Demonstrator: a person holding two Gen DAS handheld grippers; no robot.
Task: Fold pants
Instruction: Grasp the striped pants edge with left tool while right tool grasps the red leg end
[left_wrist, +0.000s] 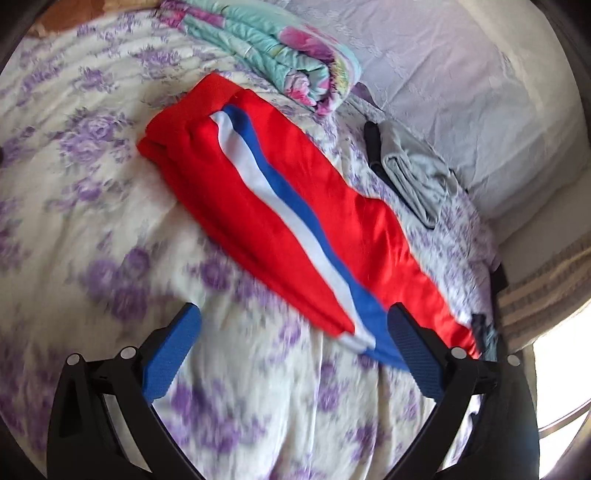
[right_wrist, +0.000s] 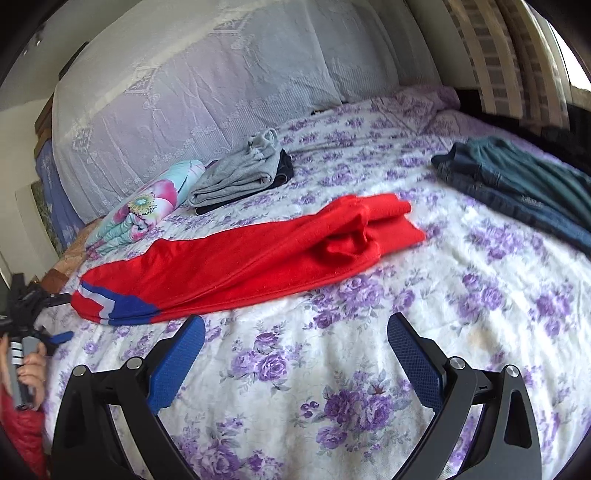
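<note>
**Red pants laid lengthwise on bed; both grippers empty**

Setting: a bed (right_wrist: 369, 350) covered in a white spread printed with purple flowers, with a lace-draped headboard (right_wrist: 184, 92) at the far side.

Left gripper (left_wrist: 293, 345): jaws wide, holding nothing. It hovers over the spread at the cuff end of the pants (left_wrist: 266, 206). Its right finger overlaps the blue stripe at the cuff in the left wrist view; contact cannot be confirmed. In the right wrist view the same gripper sits at the far left edge, held in the person's hand (right_wrist: 31, 369).

Right gripper (right_wrist: 295, 347): jaws wide, holding nothing, over bare spread just short of the pants' long edge.

Pants: red, with a white and blue side stripe. They lie flat and roughly straight across the bed, legs stacked, with the waist end bunched and creased.

Beyond the pants: a folded grey garment (right_wrist: 240, 173) on top of a dark one, and beside it a rolled floral quilt (right_wrist: 147, 206). Well apart, to the right, lies a pile of jeans (right_wrist: 517, 188).
</note>
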